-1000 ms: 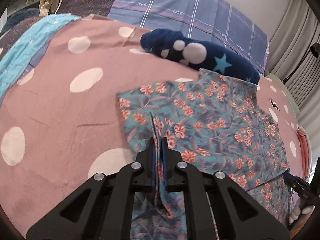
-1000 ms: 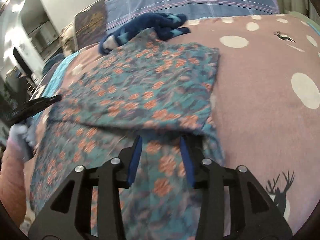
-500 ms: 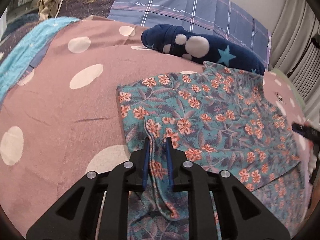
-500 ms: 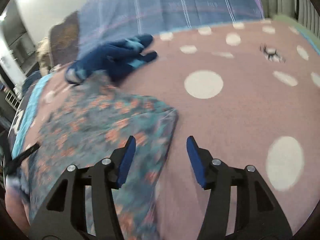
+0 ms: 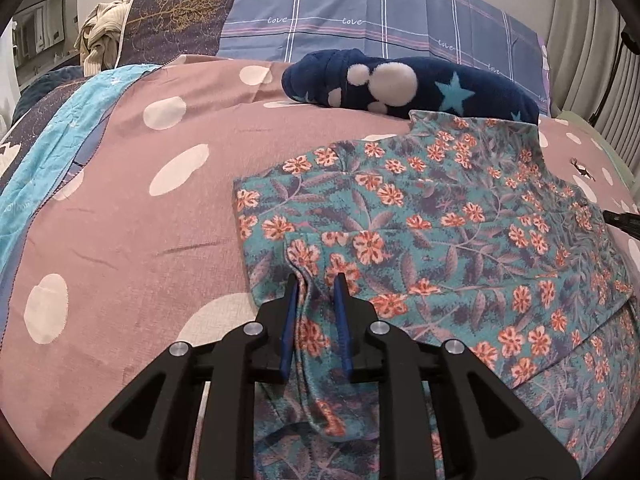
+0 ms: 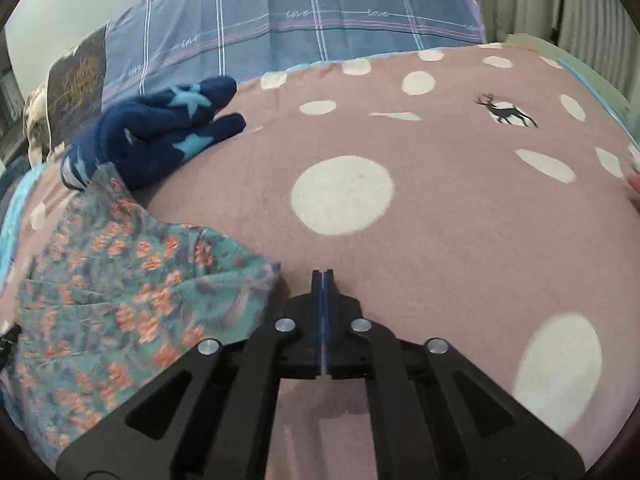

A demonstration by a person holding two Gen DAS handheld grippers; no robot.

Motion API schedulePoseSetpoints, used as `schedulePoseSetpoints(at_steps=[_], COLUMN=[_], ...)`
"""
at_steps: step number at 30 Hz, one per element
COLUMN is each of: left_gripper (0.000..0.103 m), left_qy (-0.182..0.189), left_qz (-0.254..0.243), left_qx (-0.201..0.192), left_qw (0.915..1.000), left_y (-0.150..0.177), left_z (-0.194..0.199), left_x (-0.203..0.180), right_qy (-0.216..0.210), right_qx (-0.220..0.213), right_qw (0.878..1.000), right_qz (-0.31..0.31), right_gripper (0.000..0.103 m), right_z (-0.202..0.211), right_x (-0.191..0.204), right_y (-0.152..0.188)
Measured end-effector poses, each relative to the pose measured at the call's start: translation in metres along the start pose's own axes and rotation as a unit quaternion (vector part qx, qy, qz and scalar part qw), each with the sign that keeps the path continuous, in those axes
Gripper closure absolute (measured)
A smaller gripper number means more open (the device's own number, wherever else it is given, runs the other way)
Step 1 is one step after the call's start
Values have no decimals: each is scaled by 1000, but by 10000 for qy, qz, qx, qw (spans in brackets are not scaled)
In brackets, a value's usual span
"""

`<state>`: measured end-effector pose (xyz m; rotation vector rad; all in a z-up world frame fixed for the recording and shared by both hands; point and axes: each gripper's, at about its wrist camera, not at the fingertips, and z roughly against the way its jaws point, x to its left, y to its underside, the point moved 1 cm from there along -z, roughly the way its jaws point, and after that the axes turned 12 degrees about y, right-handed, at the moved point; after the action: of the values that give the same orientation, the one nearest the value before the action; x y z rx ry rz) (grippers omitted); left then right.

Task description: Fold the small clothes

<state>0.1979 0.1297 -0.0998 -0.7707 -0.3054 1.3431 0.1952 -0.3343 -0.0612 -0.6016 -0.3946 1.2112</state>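
Observation:
A teal garment with orange flowers (image 5: pixel 420 216) lies folded over itself on the pink dotted bedcover (image 5: pixel 140 240). My left gripper (image 5: pixel 315 280) sits at the garment's near left corner. Its jaws are opening, and a loose ridge of the floral cloth stands between the blue pads without being pinched. In the right wrist view the same floral garment (image 6: pixel 132 280) lies to the left. My right gripper (image 6: pixel 322 274) is shut on nothing, over bare bedcover (image 6: pixel 440 240) just right of the garment's edge. The right gripper's tip (image 5: pixel 624 220) shows at the far right of the left wrist view.
A navy fleece garment with stars and white dots (image 5: pixel 400 84) lies behind the floral one, also in the right wrist view (image 6: pixel 160 136). A plaid blue pillow (image 5: pixel 380 12) lines the back. Turquoise cloth (image 5: pixel 60 140) lies at the left, curtains (image 5: pixel 580 40) hang at the right.
The left jaws, shut on a fold of floral cloth before, have parted. The right gripper let go of the garment's edge, swung right off it over the bedcover and closed.

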Motion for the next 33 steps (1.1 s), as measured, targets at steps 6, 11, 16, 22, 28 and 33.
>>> schedulePoseSetpoints(at_steps=[6,11,16,22,28,33], left_gripper=[83,73,72,56,53,52], left_qy=[-46,-121,2,-290,-90,495], left_qz=[-23,156,270,-90,302,454], left_qx=[2,-47,-390,192,141,158], left_qw=[10000,9998,9989,9994,9994,9976], left_y=[0,-2,10,52,62,90], left_z=[0,7,56,47,64,84], left_x=[-1,5,8,10,17,16], right_qy=[-1460,-993,-868,-620,-737,-879], right_qx=[-299,40,-149,-5,9,47], right_qw=[9824,9888,9953,9932,9934,9935], right_qz=[1123,1113,406,987,874,718], right_gripper=[87,94,96,77,75,73], right_z=[89,58,94,70,73,83], right_x=[42,28,7,10,9,-7], right_y=[65,110,106,130,127,141])
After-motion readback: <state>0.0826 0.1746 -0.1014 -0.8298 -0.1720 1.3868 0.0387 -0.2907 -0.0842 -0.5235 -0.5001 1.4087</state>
